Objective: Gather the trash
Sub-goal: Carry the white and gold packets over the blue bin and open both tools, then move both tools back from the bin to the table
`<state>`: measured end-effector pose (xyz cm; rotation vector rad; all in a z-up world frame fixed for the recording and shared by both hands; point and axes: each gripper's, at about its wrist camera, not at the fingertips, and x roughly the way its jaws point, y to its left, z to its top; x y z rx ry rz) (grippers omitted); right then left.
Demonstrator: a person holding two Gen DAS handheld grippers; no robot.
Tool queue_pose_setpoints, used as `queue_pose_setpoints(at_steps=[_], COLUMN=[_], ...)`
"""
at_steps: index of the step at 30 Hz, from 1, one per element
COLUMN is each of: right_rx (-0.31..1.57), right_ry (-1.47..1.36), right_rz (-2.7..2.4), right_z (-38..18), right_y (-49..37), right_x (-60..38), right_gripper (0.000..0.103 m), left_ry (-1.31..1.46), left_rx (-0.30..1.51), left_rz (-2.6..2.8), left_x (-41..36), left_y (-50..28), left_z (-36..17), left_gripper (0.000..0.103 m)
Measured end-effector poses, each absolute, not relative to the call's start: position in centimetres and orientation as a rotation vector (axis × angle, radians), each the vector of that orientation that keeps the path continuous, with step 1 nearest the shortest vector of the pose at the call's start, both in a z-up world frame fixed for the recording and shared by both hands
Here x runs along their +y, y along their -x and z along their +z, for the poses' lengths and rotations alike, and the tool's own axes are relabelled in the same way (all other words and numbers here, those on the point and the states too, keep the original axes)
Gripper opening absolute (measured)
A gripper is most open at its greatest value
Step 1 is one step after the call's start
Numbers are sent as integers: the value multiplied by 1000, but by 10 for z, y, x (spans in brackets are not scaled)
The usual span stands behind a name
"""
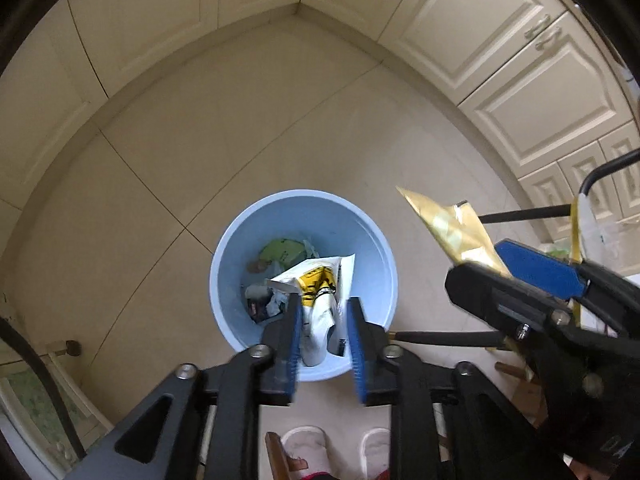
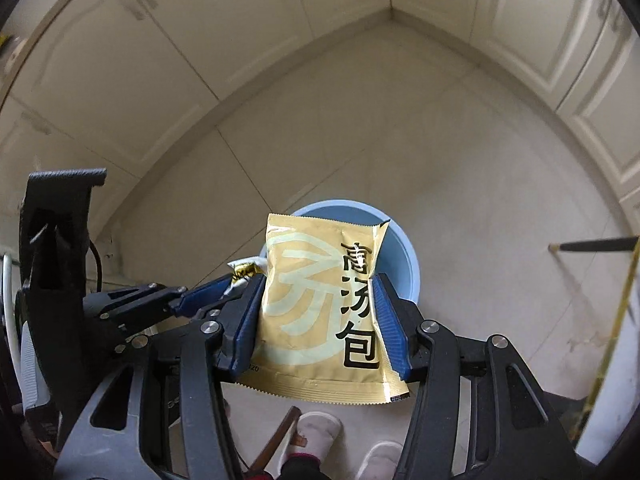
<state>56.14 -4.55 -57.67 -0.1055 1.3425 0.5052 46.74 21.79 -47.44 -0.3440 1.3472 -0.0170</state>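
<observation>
Both tongs are hanging over a light blue bin standing on the tiled floor in a corner of cream cabinets. The left tongs are standing spread, a white and yellow wrapper lying loose between them above the trash inside. The right tongs are pinching a gold soup packet by its edges, over the bin's rim.

Large black characters "高汤包" are printed down the right side of the gold packet; "120" is seen near its lower left corner.
</observation>
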Motion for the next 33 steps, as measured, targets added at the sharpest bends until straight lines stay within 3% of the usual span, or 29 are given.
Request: queue_pose_setpoints(at_steps=[1,3,8,13,20,24,27,29,31,33], right_rx=[1359,1371,1390,1396,1355,1275,1184,1099,1036,949], right_ry=[99,75,34,7,-17,2,49,75,105,117], right_rz=[500,497,514,530,582,602,593,605,591,590], right_z=[-583,-591,-599,-593,-567,-522,-477,-440,-407,-372], right_y=[-563,-567,-575,-578,-572,-558,-540,-523,-509,-488], right_x=[-44,-47,-50,-52,-55,-50,-47,-49,-48,-57], right_gripper=[47,47,48,58,60,64,77,78,93,97], left_ry=[341,320,382,432,448,415,397,386,363,326], left_rx=[1352,1358,1375,1347,1276,1196,1111,1047,968,885], left_rz=[-3,17,24,65,124,170,196,221,246,253], left_x=[220,220,232,252,256,252,251,247,241,227], left_y=[-472,-481,-490,-484,-436,-413,-390,-373,-356,-337], left_z=[-477,-478,-483,-475,-425,-380,-338,-309,-276,-241], left_gripper=[29,44,53,53,53,53,53,54,58,64])
